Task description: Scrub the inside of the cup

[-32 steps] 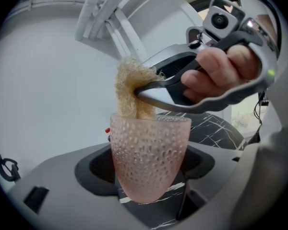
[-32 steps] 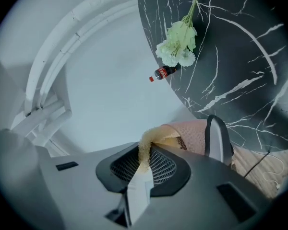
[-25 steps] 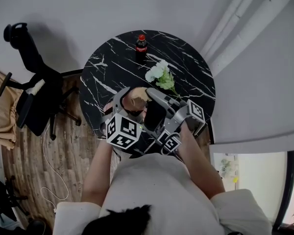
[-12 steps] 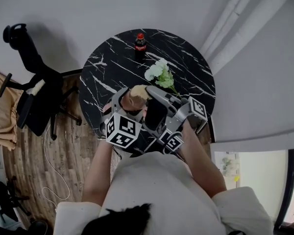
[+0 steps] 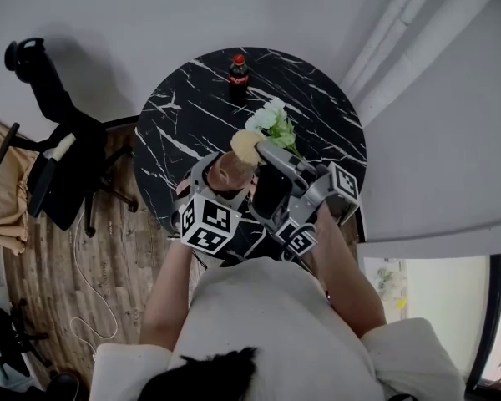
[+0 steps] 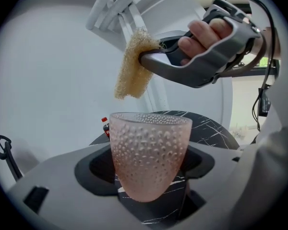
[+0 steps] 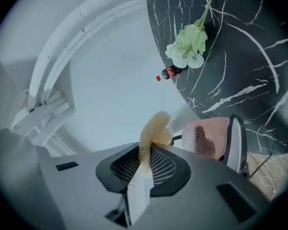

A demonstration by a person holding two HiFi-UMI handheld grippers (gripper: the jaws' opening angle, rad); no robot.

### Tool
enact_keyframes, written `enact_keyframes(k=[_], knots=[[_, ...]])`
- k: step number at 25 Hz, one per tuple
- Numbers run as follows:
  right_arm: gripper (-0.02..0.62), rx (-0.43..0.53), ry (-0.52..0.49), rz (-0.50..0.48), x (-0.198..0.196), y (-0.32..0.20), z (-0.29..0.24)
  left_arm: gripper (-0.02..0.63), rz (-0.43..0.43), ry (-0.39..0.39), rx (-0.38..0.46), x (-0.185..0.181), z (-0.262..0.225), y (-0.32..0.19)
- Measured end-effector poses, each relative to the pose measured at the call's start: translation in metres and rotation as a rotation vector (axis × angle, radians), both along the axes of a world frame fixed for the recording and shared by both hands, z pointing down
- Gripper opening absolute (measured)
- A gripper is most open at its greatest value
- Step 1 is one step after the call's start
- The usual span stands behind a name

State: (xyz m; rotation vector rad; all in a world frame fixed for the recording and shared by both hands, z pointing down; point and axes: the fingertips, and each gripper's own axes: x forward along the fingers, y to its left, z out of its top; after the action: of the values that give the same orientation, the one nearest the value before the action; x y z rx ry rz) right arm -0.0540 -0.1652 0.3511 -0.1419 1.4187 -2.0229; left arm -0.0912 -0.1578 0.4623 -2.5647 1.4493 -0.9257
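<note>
Round black marble tabletop (image 5: 317, 107) under both hands; black office chair (image 5: 58, 174) off left on wood floor (image 5: 117, 266). Left hand-held gripper (image 6: 146, 166) clenched on pink dimpled cup (image 6: 151, 138), upright, mouth up, raised over near edge of tabletop. Right hand-held gripper (image 7: 145, 159) clamped on tan sponge (image 7: 153, 128), hanging just above cup rim, outside cup, not touching. White flowers (image 5: 271, 124) lying on tabletop beyond cup. Cola bottle (image 5: 238, 73) upright near far edge.
</note>
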Motion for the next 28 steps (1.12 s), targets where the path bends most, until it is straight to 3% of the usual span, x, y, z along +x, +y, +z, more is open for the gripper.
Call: enact_keyframes(k=[5,14,28], knots=[[0.058,0.024,0.027,0.004,0.007,-0.004,0.001,0.371,-0.018,0.034,-0.011,-0.003,0.001,0.001],[0.058,0.105,0.194,-0.024,0.039,-0.003,0.018,0.371,-0.052,0.109,-0.036,-0.008,0.006,0.007],[0.058,0.417,0.668,-0.163,0.104,0.002,0.046,0.371,-0.143,0.330,-0.077,-0.022,0.012,0.026]])
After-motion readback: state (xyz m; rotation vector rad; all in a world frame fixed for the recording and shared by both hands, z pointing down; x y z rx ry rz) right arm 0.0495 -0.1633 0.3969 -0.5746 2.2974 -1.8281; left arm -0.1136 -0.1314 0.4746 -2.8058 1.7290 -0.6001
